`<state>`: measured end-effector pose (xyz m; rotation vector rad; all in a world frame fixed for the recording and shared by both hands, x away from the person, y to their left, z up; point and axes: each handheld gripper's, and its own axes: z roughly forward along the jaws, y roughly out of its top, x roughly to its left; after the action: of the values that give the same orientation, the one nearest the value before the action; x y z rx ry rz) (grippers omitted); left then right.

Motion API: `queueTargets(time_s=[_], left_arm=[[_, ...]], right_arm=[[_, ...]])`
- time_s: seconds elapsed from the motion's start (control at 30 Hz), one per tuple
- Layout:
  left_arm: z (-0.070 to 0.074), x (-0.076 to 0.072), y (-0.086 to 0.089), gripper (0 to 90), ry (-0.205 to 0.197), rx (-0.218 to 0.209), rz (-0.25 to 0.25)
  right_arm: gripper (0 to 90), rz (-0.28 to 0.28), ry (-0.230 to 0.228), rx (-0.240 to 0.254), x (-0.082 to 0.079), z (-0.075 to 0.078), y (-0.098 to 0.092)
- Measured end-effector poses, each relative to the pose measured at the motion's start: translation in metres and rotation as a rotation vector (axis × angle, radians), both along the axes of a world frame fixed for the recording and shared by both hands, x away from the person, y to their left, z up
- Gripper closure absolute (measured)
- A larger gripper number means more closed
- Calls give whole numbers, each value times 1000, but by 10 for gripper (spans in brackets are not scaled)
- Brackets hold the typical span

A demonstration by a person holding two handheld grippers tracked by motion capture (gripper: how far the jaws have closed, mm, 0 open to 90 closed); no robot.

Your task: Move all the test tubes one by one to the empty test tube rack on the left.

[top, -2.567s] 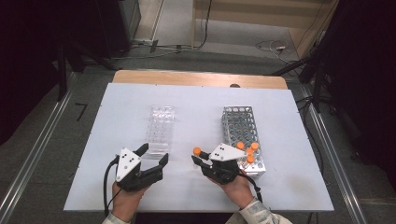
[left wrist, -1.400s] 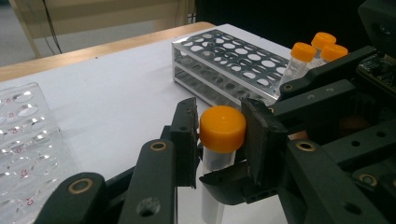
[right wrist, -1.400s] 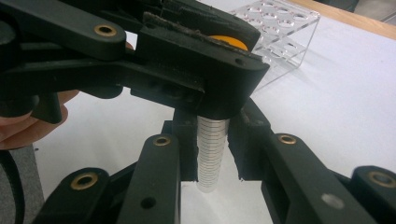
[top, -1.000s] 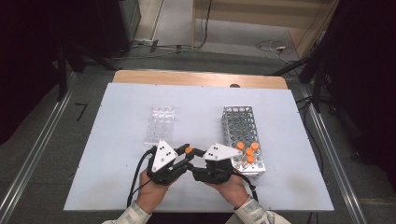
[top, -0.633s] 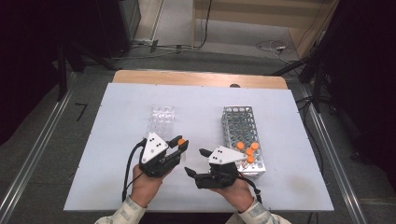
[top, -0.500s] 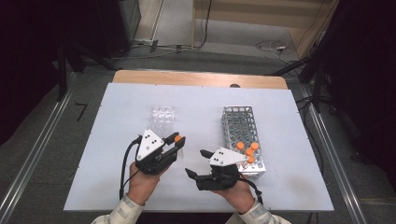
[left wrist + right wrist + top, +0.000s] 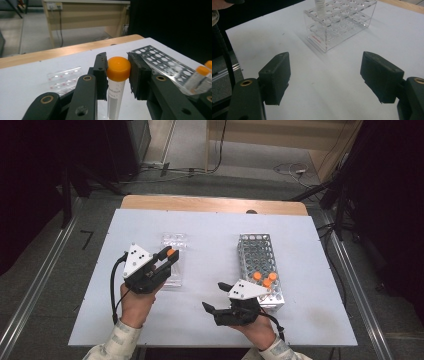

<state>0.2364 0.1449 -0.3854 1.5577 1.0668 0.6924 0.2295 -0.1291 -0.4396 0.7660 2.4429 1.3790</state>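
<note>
The left gripper (image 7: pixel 169 256) has its jaws clamped on the orange cap of a tube (image 7: pixel 117 75), which hangs upright between the black pads with its clear, printed body reaching down below them. In the high view the tube's cap (image 7: pixel 171 253) sits over the near part of the clear plastic rack (image 7: pixel 175 251), so the tube is held just above that rack, and whether its lower end touches the rack cannot be told. In the right gripper view a threaded tube end shows at the top of the clear rack (image 7: pixel 339 22), above its holes. The left hand (image 7: pixel 134 302) comes in on the near side of the clear rack, with a cable looping from the gripper toward the sleeve. The right gripper (image 7: pixel 212 311) lies well to the right of the clear rack and nearer the person, its jaws spread wide with nothing but bare white table (image 7: pixel 332 82) between them; they have just been opening. Its jaws point toward the clear rack. Farther right of the clear rack stands the metal rack (image 7: pixel 257 265), with three orange-capped tubes (image 7: pixel 264 279) upright at its near end, close behind the right gripper's grey plate.
</note>
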Motion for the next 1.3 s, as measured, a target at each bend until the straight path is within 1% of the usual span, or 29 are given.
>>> queueTargets(time_s=[0.07, 0.2, 0.33, 0.57, 0.77, 0.97, 1.3], left_arm=[[0, 2, 5, 701, -6, -5, 20], [-1, 5, 14, 701, -6, -1, 55], [-2, 8, 21, 701, -6, -1, 82], [-5, 11, 28, 701, -2, 15, 115], [-6, 12, 31, 701, -2, 21, 133], [-9, 16, 33, 701, -4, 28, 148], [-12, 23, 31, 701, -5, 30, 153]], right_arm=[[232, -1, 3, 2, 0, 0, 0], [210, 3, 13, -4, 0, -2, 0], [208, 5, 18, -8, 0, -3, 0], [209, 4, 17, -6, 0, -3, -1], [210, 0, 18, 1, 0, -2, -2], [210, 1, 21, 0, 0, -3, -1], [211, 0, 24, 4, 0, -3, -1]])
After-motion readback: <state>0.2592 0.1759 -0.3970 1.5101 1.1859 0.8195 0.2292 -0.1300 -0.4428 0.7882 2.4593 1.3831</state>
